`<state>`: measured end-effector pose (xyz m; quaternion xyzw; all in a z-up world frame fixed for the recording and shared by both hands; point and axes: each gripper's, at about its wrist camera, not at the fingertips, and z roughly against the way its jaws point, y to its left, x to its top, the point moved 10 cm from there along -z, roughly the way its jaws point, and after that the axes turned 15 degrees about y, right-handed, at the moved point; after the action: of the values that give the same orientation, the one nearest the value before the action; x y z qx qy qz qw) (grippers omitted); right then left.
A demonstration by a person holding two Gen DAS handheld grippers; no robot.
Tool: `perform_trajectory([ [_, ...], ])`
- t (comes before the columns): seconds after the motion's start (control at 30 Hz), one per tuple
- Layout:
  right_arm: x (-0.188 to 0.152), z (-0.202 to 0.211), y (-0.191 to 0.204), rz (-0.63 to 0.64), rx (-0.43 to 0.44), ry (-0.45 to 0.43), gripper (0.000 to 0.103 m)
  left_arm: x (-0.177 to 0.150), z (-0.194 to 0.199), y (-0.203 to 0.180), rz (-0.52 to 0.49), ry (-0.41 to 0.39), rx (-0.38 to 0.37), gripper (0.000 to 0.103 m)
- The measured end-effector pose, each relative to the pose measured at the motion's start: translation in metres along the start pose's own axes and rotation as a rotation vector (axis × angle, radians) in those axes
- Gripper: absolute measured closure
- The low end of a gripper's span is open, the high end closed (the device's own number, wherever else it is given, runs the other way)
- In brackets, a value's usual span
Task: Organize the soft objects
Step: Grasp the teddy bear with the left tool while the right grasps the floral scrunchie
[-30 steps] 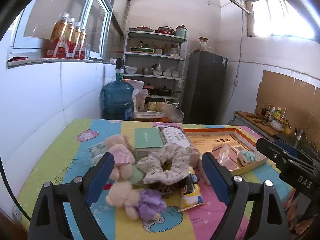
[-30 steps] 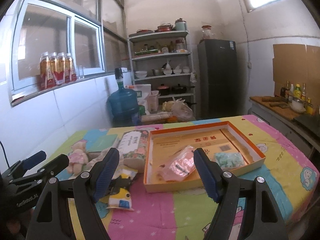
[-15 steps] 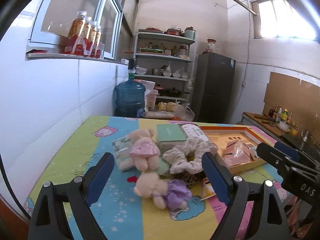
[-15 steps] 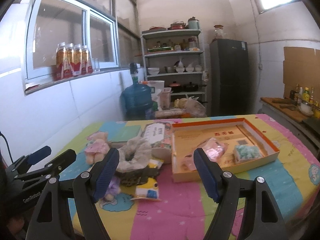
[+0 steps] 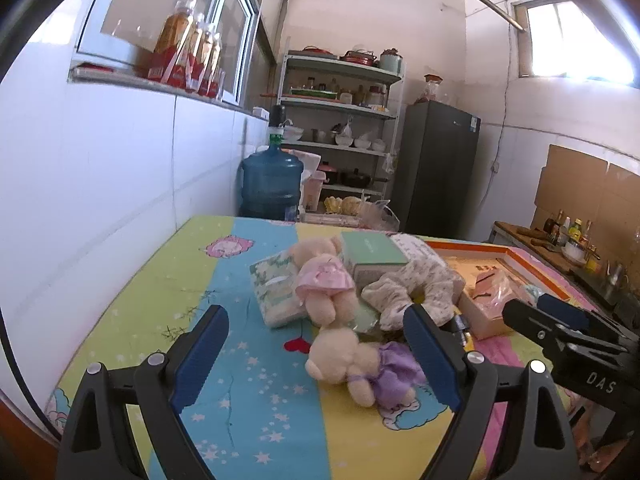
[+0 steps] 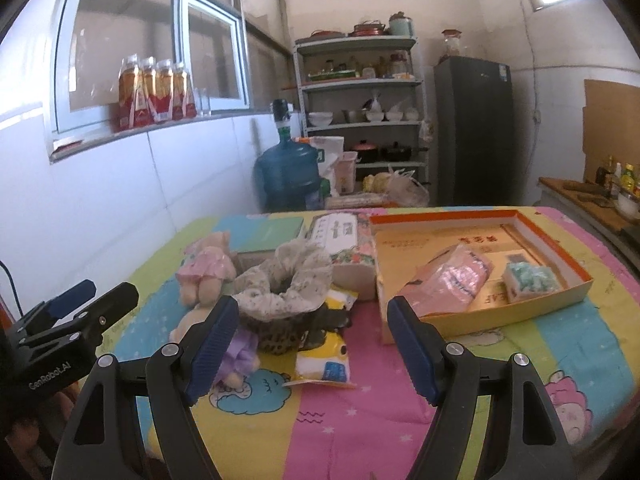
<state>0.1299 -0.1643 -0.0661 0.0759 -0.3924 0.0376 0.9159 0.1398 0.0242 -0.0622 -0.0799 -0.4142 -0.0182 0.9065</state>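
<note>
bears (image 5: 344,364): plush pile, matt, cloth dresses
scrunchie (image 6: 286,280): printed cloth, gathered
tablecloth (image 6: 360,404): printed fabric, matt
box (image 6: 580,280): cardboard, smooth
pink packet (image 6: 452,280): glossy plastic film
gripper pads (image 5: 200,356): blue ribbed rubber-like plastic

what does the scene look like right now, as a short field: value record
surface: table with a colourful cartoon cloth
left gripper: open, empty, above the purple bear
right gripper: open, empty
pile: pink bear, scrunchie, yellow packet, tissue pack
tray: orange rim, holds a pink packet and a green packet
</note>
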Motion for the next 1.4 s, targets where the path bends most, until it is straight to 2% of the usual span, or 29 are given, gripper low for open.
perform_trajectory([
  [0.33, -0.006, -0.045, 0.026, 0.089, 0.029, 0.073, 0.025, -0.004, -0.019, 0.021, 0.037, 0.026, 0.013, 0.014],
  [0.63, 0.015, -0.075, 0.048, 0.329, -0.058, 0.070, 0.025, 0.005, -0.032, 0.030, 0.049, 0.034, 0.008, 0.014],
  [0.7, 0.015, -0.087, 0.053, 0.384, -0.056, 0.105, 0.026, 0.008, -0.035, 0.030, 0.047, 0.038, 0.005, 0.014],
  [0.73, 0.013, -0.092, 0.054, 0.401, -0.048, 0.122, 0.029, 0.009, -0.037, 0.030, 0.045, 0.041, 0.005, 0.014],
  [0.77, 0.011, -0.097, 0.056, 0.415, -0.038, 0.142, 0.042, 0.010, -0.039, 0.030, 0.043, 0.045, 0.004, 0.014],
  [0.8, 0.009, -0.103, 0.056, 0.418, -0.022, 0.168, 0.065, 0.011, -0.042, 0.030, 0.042, 0.049, 0.002, 0.014],
  [0.87, 0.003, -0.112, 0.053, 0.385, 0.029, 0.224, 0.094, 0.013, -0.048, 0.029, 0.041, 0.061, -0.002, 0.014],
  [0.97, 0.002, -0.114, 0.049, 0.327, 0.100, 0.232, 0.095, 0.016, -0.055, 0.024, 0.034, 0.078, -0.014, 0.014],
  [1.1, 0.011, -0.095, 0.041, 0.245, 0.166, 0.165, 0.096, 0.025, -0.069, 0.015, 0.016, 0.102, -0.036, 0.014],
  [1.2, 0.018, -0.079, 0.036, 0.204, 0.196, 0.126, 0.096, 0.032, -0.082, 0.011, 0.023, 0.121, -0.031, 0.014],
  [1.4, 0.024, -0.069, 0.032, 0.189, 0.225, 0.110, 0.096, 0.039, -0.105, -0.001, 0.002, 0.162, -0.012, 0.016],
])
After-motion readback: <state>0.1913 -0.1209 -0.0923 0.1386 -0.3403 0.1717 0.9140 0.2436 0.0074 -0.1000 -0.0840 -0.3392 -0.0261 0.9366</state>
